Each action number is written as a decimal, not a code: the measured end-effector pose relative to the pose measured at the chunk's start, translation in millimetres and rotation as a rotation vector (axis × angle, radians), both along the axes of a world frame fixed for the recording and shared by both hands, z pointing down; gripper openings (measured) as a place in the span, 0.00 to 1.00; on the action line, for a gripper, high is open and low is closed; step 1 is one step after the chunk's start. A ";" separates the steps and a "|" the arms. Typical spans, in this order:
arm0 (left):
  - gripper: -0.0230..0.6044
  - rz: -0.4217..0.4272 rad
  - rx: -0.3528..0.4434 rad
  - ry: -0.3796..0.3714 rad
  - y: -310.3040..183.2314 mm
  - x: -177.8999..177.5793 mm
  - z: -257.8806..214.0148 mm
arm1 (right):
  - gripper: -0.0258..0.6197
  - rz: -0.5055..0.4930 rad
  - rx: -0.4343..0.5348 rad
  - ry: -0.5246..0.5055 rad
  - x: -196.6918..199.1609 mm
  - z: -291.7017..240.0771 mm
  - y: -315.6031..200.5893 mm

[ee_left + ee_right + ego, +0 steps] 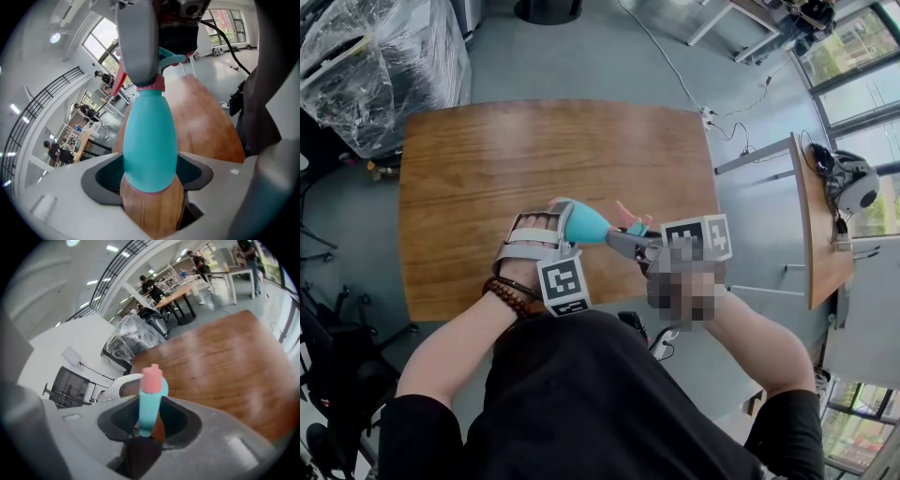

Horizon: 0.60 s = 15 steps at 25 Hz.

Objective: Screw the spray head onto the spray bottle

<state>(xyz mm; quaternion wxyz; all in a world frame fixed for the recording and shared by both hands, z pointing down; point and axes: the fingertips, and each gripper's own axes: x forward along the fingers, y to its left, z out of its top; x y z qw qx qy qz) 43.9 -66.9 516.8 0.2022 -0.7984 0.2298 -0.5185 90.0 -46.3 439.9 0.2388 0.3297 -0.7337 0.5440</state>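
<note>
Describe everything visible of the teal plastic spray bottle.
The teal, smooth-plastic, egg-shaped spray bottle tapers to a neck where the pink-and-teal spray head sits. It hangs above the brown wooden table, neck pointing toward the right gripper, which grips the spray head. The left gripper clamps its wide base end.

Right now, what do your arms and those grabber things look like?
Both are grey: the left gripper and right gripper each carry a cube with black-and-white square markers, and dark ribbed pads inside. The person wears a black short-sleeved shirt and a brown bead bracelet.
</note>
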 end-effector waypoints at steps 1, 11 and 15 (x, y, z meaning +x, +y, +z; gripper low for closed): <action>0.62 0.004 0.006 -0.008 0.0 0.6 1.8 | 0.22 0.034 -0.019 -0.020 1.1 2.4 0.4; 0.63 -0.019 -0.145 0.100 13.9 14.0 18.9 | 0.29 0.079 0.004 -0.047 5.2 5.5 -2.8; 0.63 -0.044 -0.226 0.176 18.1 15.4 20.4 | 0.44 0.062 0.026 -0.062 4.5 -1.6 -2.2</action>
